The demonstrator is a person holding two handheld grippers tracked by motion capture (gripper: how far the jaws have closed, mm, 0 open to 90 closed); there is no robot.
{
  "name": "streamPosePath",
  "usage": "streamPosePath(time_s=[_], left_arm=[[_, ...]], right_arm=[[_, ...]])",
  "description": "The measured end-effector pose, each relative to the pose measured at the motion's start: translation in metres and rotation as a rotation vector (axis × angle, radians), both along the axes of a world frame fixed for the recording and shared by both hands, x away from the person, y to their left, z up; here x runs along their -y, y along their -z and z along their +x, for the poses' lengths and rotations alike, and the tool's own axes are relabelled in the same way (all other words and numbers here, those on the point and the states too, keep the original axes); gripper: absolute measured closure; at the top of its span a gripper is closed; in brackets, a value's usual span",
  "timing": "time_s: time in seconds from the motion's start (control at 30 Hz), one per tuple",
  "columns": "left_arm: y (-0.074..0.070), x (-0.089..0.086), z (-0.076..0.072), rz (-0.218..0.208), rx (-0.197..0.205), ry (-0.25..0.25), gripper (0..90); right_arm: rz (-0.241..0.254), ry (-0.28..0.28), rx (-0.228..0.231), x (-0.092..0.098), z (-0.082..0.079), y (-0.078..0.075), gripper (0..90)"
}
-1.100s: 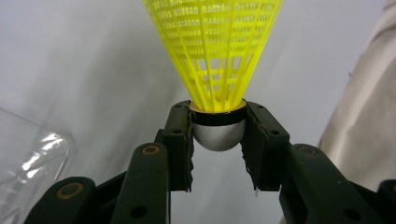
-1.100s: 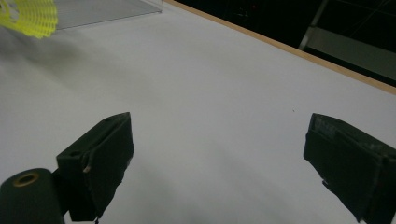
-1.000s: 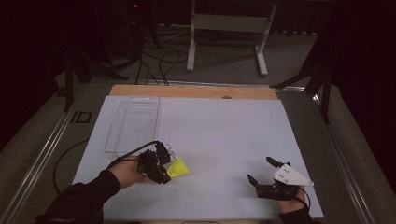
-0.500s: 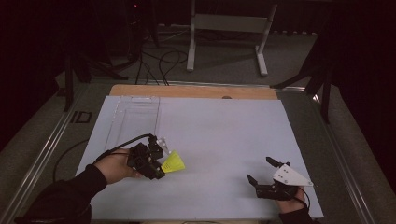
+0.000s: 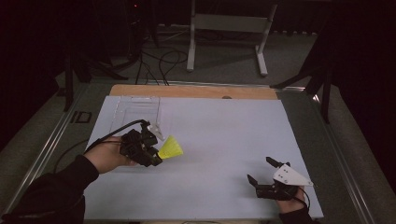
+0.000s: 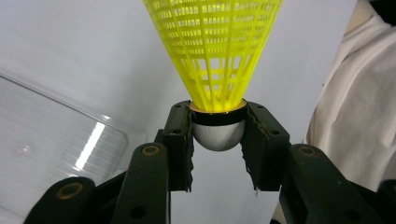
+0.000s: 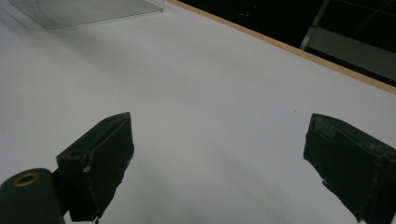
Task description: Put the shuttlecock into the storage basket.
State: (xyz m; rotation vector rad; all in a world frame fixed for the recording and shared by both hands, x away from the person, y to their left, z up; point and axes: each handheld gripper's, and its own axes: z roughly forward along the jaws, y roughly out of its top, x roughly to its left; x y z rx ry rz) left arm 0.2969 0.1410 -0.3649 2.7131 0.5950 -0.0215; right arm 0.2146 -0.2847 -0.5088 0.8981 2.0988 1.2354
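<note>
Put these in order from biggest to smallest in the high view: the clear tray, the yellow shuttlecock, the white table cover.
1. white table cover
2. clear tray
3. yellow shuttlecock

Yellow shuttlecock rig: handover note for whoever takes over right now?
Left gripper: shut on the yellow plastic mesh shuttlecock, jaws clamping its silver rounded cap, held off the white table sheet.
Right gripper: open, holding nothing, low over the sheet's near right.
Clear plastic tray: far left, nothing visible in it.
Done: pickup. Left: probably placing it in the tray.
</note>
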Motion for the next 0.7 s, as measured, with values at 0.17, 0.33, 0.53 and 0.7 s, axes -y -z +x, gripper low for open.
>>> streamPosePath(time_s=[0.17,0.33,0.53,0.7], left_arm=[[-0.014,-0.01,0.007,-0.015,0.014,-0.042,65.3],[-0.026,-0.02,0.013,-0.024,0.04,-0.07,65.3],[-0.037,-0.031,0.021,-0.033,0.059,-0.11,65.3],[-0.048,-0.045,0.028,-0.055,0.074,-0.165,65.4]], right_arm=[[0.001,0.0,-0.002,0.001,0.0,0.0,8.4],[0.003,0.002,-0.006,0.0,0.0,0.0,8.4],[0.003,0.003,-0.006,0.0,0.0,0.0,8.4],[0.004,0.004,-0.005,0.001,0.001,0.001,8.4]])
